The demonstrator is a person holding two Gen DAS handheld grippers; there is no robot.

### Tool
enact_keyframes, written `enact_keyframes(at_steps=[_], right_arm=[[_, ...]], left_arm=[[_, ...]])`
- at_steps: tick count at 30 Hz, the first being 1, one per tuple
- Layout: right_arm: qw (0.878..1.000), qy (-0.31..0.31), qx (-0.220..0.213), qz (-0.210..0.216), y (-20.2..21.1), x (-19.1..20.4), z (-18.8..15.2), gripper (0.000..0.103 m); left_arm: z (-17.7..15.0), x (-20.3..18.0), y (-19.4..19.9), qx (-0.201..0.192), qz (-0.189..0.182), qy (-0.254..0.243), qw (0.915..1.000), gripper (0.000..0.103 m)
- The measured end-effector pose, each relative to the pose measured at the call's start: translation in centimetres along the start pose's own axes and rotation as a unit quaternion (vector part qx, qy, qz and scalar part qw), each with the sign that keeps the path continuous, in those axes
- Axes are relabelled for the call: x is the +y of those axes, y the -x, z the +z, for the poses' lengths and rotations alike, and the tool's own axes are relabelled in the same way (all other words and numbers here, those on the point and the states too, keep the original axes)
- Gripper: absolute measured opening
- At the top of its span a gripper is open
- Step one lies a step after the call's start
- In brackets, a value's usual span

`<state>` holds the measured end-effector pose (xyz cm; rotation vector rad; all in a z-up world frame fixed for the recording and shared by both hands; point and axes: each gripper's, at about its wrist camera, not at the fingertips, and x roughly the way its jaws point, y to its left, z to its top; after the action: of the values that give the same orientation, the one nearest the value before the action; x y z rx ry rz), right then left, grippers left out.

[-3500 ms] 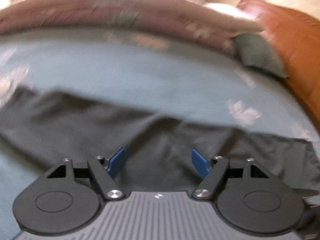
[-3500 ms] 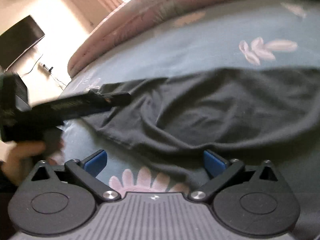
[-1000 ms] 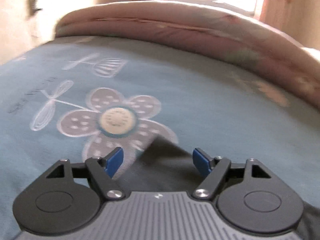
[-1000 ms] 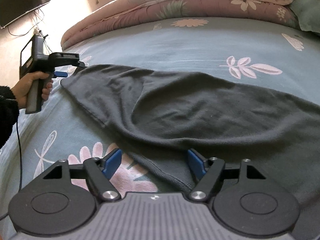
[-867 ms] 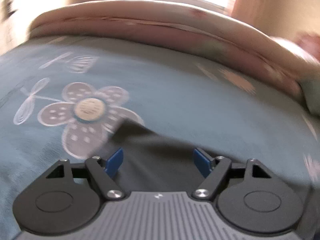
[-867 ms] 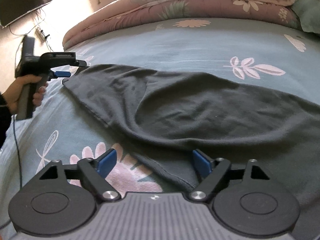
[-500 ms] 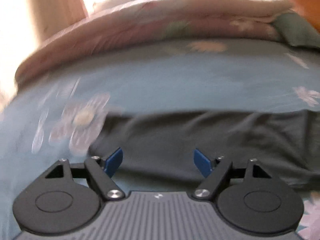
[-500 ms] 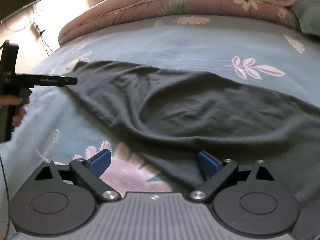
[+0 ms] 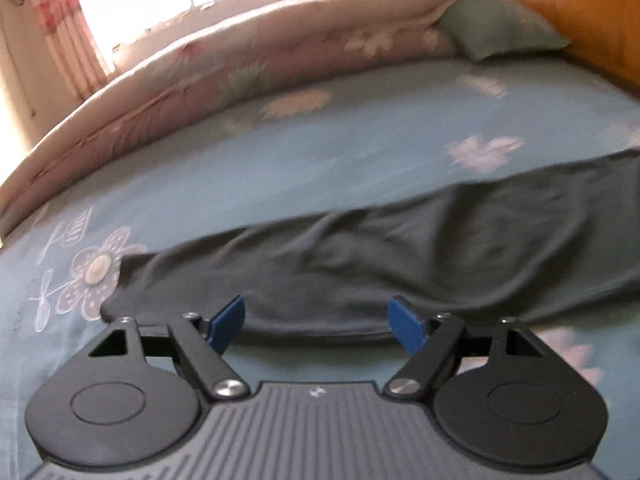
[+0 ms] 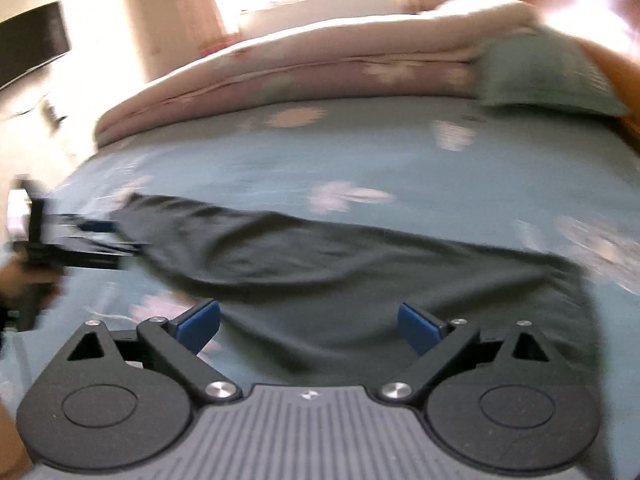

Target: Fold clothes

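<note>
A long dark grey garment [image 9: 400,252] lies spread across the blue flowered bedsheet [image 9: 320,152]; it also shows in the right wrist view [image 10: 340,276]. My left gripper [image 9: 318,320] is open and empty, just above the garment's near edge toward its left end. My right gripper [image 10: 308,322] is open and empty over the garment's near edge. In the right wrist view the left gripper [image 10: 96,236] shows at the garment's left end, held in a hand. Both views are blurred.
A folded pink floral quilt [image 9: 240,64] lies along the far side of the bed, with a green pillow [image 9: 496,28] at its right end. An orange wooden headboard [image 9: 592,20] stands at the right. A dark TV [image 10: 32,46] hangs on the left wall.
Both grippers have pulled back and up from the garment. The left view has swung right from the garment's left corner. The garment lies still and flatter.
</note>
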<state>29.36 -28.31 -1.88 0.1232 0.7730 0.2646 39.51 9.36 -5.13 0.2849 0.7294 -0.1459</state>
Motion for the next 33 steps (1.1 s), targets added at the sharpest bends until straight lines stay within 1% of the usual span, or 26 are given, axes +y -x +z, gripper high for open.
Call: enact_keyframes(at_steps=[3,5,7,8,9,10,12,14,15,16,19,21,23,25,28,29,31,32,33], right_arm=[[0.999,-0.035,0.008,-0.03,0.6,-4.4,-2.7,0.099],[0.999,-0.043,0.006,-0.03,0.3,-6.4,-4.7,0.098],[0.999,-0.043,0.001,-0.026,-0.3,-7.9,-6.9,0.098],[0.998,-0.047,0.02,-0.043,-0.7,-8.7,-8.0,0.098],[0.995,-0.048,0.051,-0.072,-1.1,-9.4,-9.3,0.098],[0.993,-0.036,0.063,-0.088,-0.9,-9.8,-10.6,0.097],[0.994,0.001,0.054,-0.093,0.6,-9.7,-12.8,0.098],[0.993,0.011,0.076,-0.092,1.8,-9.6,-13.2,0.098],[0.993,0.005,0.082,-0.086,2.2,-9.7,-12.7,0.097],[0.994,-0.001,0.076,-0.082,2.6,-9.8,-11.9,0.097],[0.997,0.0,0.028,-0.075,2.8,-9.4,-8.0,0.098],[0.998,0.013,0.007,-0.065,1.6,-8.5,-4.6,0.098],[0.997,0.039,0.002,-0.07,-0.9,-7.2,-1.3,0.098],[0.995,0.059,0.018,-0.079,-4.5,-5.9,1.2,0.098],[0.994,0.059,0.065,-0.066,-10.3,-4.4,3.4,0.098],[0.992,0.064,0.081,-0.072,-12.1,-3.7,3.7,0.098],[0.984,0.069,0.128,-0.1,-15.8,-3.1,3.7,0.098],[0.98,0.067,0.147,-0.112,-17.4,-3.0,3.6,0.103],[0.979,0.06,0.154,-0.118,-18.3,-3.2,3.6,0.103]], left_arm=[[-0.3,-2.5,2.5,-0.017,-0.048,0.012,0.9986,0.08],[-0.5,-4.9,3.7,-0.025,-0.077,0.005,0.9967,0.08],[-0.7,-7.6,4.4,-0.033,-0.096,-0.006,0.9949,0.08],[-0.9,-8.6,4.7,-0.036,-0.101,-0.01,0.9942,0.08],[-1.2,-9.5,4.9,-0.039,-0.107,-0.013,0.9934,0.08],[-1.5,-10.5,5.2,-0.042,-0.113,-0.017,0.9926,0.08],[-2.3,-11.8,5.5,-0.042,-0.123,-0.02,0.9913,0.08],[-3.1,-12.9,5.9,-0.044,-0.134,-0.026,0.9897,0.08],[-3.3,-13.5,6.0,-0.045,-0.135,-0.028,0.9894,0.08],[-3.4,-14.0,6.2,-0.045,-0.137,-0.03,0.9891,0.08],[-3.3,-14.4,6.2,-0.046,-0.128,-0.02,0.9905,0.081],[-3.1,-14.2,6.3,-0.049,-0.115,-0.007,0.9922,0.081],[-3.1,-13.6,6.4,-0.054,-0.098,0.005,0.9937,0.083],[-3.1,-13.0,6.4,-0.057,-0.085,0.015,0.9947,0.084],[-3.5,-11.9,6.2,-0.064,-0.068,0.028,0.9952,0.084],[-3.7,-11.5,6.0,-0.063,-0.064,0.033,0.9954,0.084],[-3.9,-10.7,5.7,-0.062,-0.053,0.041,0.9958,0.084],[-4.1,-10.4,5.6,-0.062,-0.046,0.044,0.996,0.084],[-4.2,-10.1,5.5,-0.066,-0.041,0.047,0.9959,0.084]])
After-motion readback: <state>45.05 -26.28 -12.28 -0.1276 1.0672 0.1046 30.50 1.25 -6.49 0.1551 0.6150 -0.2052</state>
